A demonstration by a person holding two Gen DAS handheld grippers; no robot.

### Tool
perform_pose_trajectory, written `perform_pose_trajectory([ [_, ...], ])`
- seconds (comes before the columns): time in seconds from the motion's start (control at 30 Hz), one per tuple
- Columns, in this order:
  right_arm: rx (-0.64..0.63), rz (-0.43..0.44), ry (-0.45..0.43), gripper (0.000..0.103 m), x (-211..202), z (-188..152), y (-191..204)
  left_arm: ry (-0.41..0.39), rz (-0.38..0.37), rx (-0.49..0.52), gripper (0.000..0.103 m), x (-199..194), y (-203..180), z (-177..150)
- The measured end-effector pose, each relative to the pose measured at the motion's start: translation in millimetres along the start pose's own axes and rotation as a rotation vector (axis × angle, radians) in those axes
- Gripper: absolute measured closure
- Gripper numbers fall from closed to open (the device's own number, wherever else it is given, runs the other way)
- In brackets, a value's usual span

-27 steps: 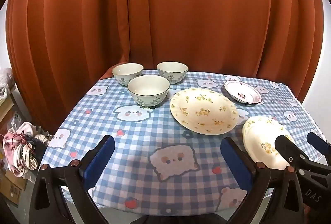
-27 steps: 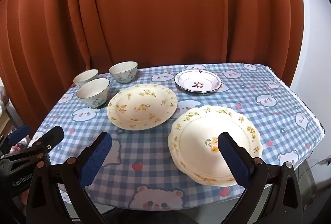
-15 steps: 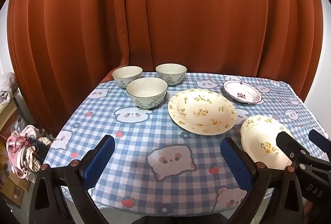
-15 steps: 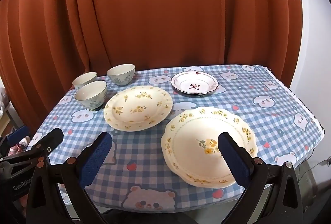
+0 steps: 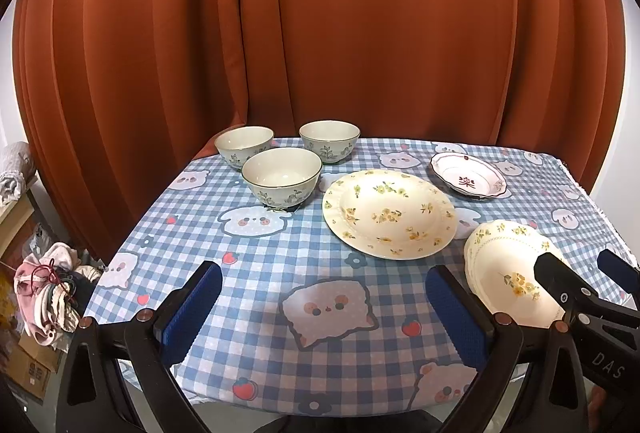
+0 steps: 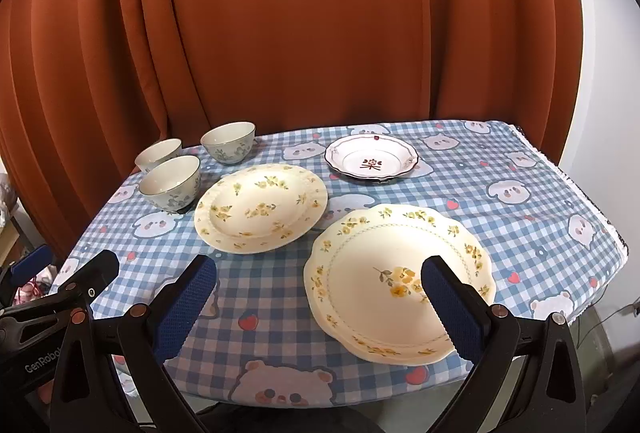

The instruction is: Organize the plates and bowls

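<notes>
Three pale floral bowls stand at the table's far left: the nearest bowl (image 5: 282,177) (image 6: 171,182), one behind it to the left (image 5: 244,144) (image 6: 158,153), one behind to the right (image 5: 329,140) (image 6: 228,142). A round yellow-flowered plate (image 5: 390,213) (image 6: 261,207) lies mid-table. A scalloped yellow-flowered plate (image 5: 516,275) (image 6: 398,277) lies near the front right edge. A small white red-marked plate (image 5: 468,175) (image 6: 371,162) sits at the back. My left gripper (image 5: 324,307) and right gripper (image 6: 318,303) are open, empty, above the front edge.
A blue-checked bear tablecloth (image 5: 256,257) covers the table. An orange curtain (image 5: 320,33) hangs close behind it. Clothes and boxes (image 5: 48,289) lie on the floor to the left. A white wall (image 6: 600,93) stands at the right.
Both grippers have risen and drawn back a little from the table; the dishes look smaller and lower. Nothing on the table has moved.
</notes>
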State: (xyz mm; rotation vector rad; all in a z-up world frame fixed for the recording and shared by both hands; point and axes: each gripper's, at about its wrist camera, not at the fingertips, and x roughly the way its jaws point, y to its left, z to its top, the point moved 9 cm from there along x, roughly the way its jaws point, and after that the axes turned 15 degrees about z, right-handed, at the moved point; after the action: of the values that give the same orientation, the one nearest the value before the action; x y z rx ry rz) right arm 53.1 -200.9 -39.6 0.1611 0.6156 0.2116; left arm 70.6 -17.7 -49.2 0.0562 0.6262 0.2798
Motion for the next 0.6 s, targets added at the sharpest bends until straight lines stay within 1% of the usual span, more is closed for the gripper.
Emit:
perform_pose_trajectory([
  [0.6, 0.000, 0.004, 0.003, 0.000, -1.3, -1.4, -1.6, 0.001, -0.004, 0.002, 0.002, -5.8, -8.0, -6.8],
])
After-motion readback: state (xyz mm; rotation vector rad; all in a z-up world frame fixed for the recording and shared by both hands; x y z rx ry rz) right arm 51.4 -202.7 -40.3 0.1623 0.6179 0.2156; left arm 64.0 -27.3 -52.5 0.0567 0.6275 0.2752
